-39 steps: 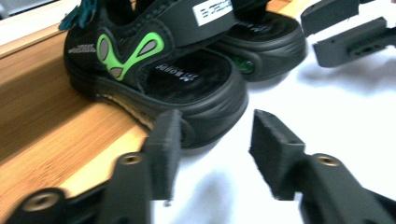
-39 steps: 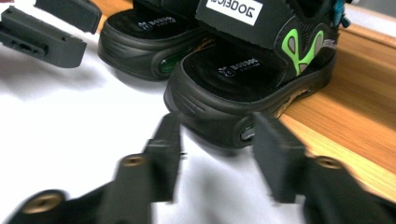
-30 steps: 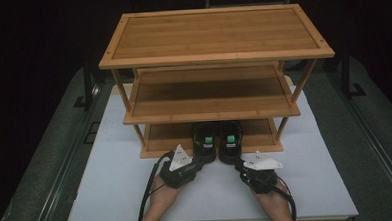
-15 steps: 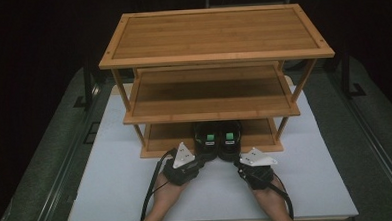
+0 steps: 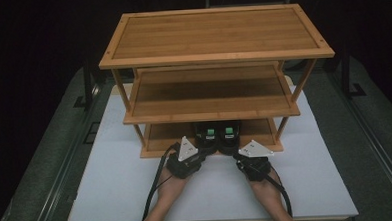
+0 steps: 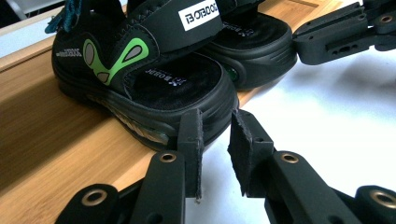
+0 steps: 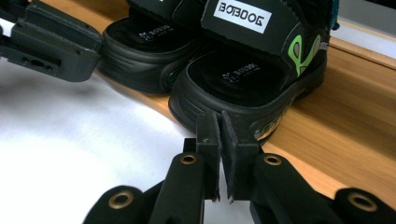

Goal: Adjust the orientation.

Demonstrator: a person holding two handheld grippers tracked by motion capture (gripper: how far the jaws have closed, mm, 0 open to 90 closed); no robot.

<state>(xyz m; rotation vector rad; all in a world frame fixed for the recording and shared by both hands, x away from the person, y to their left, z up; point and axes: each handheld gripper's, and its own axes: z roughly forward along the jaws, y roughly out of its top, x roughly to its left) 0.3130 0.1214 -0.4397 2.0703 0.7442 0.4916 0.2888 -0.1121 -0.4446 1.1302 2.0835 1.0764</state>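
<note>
Left gripper view: left gripper narrow, empty, at sandal heel | high view: shelf tiers | right gripper closed, empty

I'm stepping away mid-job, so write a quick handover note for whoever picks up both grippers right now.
Left gripper: jaws drawn close, empty, tips at the heel of the left sandal.
Right gripper: shut, empty, tips at the heel of the right sandal.
Things: both sandals stand side by side on the bottom shelf of the rack, heels jutting over its front edge.
Done: pair is on the shelf.
Left: probably nudge the heels fully in, then draw back.
</note>
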